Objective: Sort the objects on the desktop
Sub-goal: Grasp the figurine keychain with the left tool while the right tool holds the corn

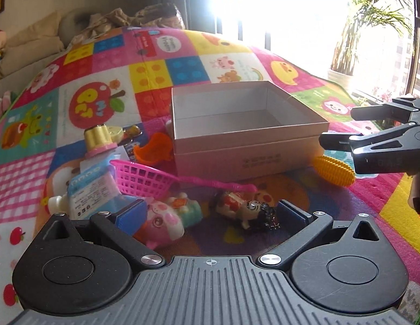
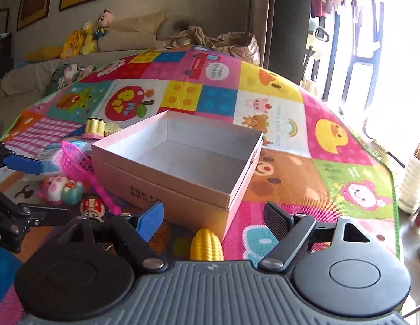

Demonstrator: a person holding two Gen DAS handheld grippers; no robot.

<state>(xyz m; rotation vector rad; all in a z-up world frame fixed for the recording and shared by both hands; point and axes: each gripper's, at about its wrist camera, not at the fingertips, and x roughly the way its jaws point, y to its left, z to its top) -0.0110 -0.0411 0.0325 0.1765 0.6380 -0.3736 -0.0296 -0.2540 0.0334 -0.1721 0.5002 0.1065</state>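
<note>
The sorting has, by the look of it, barely begun: the open cardboard box (image 2: 180, 159) stands in the middle of the colourful play mat (image 2: 332, 173) with nothing visible inside it, and every toy lies outside on the mat. Along the box's left side, as the left wrist view shows it, sits a loose heap: a pink plastic net scoop (image 1: 145, 178) with its handle running along the box's near wall, an orange cup-like piece (image 1: 153, 149) touching the box's left wall, a blue-and-white tube (image 1: 93, 189), a gold-capped toy bottle (image 1: 99, 135), a pink pig figure (image 1: 166, 219) and a small doll with a red body (image 1: 242, 208). A yellow toy corn cob (image 2: 206, 245) lies just beside the box's near right corner. The left gripper (image 1: 210, 214) has its fingers wide apart and holds nothing, hanging low over the pig and the doll, which lie between the blue pads without being pressed. The right gripper (image 2: 214, 219) is likewise spread and empty, with the corn cob lying between and below its fingers, apart from both pads. So all of the toys are left to move, judging from this; the corn and the doll or pig seem the likeliest first picks.
</note>
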